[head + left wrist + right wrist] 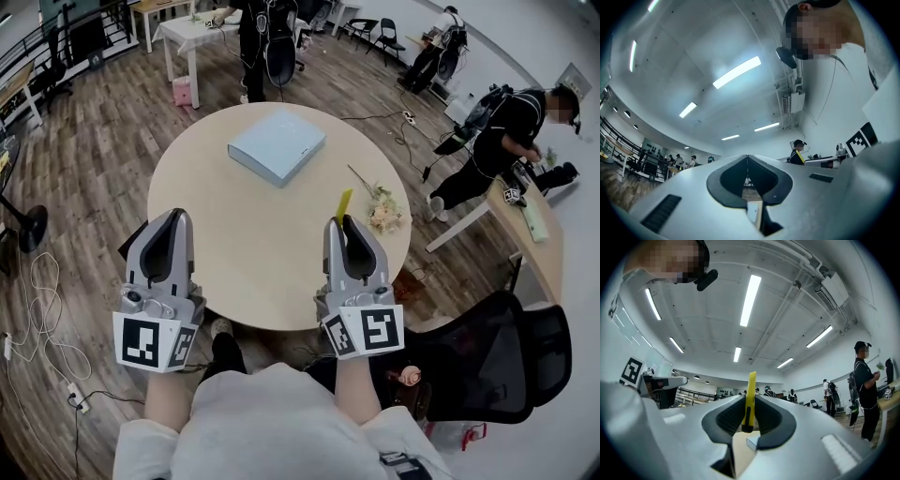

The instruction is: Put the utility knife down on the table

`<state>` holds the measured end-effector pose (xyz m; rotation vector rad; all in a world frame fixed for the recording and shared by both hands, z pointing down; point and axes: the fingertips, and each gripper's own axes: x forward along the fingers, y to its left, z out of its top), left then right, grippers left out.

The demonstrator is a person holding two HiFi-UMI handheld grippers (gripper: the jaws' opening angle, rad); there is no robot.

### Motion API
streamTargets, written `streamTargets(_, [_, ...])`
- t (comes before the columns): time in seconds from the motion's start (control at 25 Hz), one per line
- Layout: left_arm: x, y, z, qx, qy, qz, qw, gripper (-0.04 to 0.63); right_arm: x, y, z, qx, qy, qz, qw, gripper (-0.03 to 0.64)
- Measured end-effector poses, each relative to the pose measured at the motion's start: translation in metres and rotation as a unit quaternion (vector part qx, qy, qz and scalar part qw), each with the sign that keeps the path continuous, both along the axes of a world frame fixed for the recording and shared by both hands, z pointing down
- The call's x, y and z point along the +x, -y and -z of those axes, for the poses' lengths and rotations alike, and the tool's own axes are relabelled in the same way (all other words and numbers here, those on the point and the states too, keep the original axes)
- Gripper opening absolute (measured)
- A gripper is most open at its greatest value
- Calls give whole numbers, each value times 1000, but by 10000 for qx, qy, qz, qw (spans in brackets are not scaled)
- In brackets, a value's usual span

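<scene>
Our right gripper (342, 223) is clamped on a slim yellow utility knife (344, 203), with its dark ridged pads (727, 419) pressing on the knife's two flat sides. The knife's long axis runs in line with the jaws. Its free end sticks out past the tips, pointing away from us toward the table's far edge. It is held above the round, pale, smooth table (272, 253), just inside the near edge and right of centre. Our left gripper (173, 217) has its jaws pressed together on nothing, at the near-left edge. A flat light-blue box (277, 144) lies toward the far edge, and a dried flower sprig (380, 208) lies by the right edge.
</scene>
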<state>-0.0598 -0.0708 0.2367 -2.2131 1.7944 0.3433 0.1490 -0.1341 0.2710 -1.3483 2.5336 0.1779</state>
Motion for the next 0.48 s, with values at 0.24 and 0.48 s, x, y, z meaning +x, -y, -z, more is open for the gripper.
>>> streamTargets(0.24, [-28,42,10,39,34,-74,10000,9,-28,39,9,31,40,-74,10000,71])
streamTargets(0.48, [-55,88,11,18,63,-191,9998,9,-54,80,8,1,71,-193,9998,71])
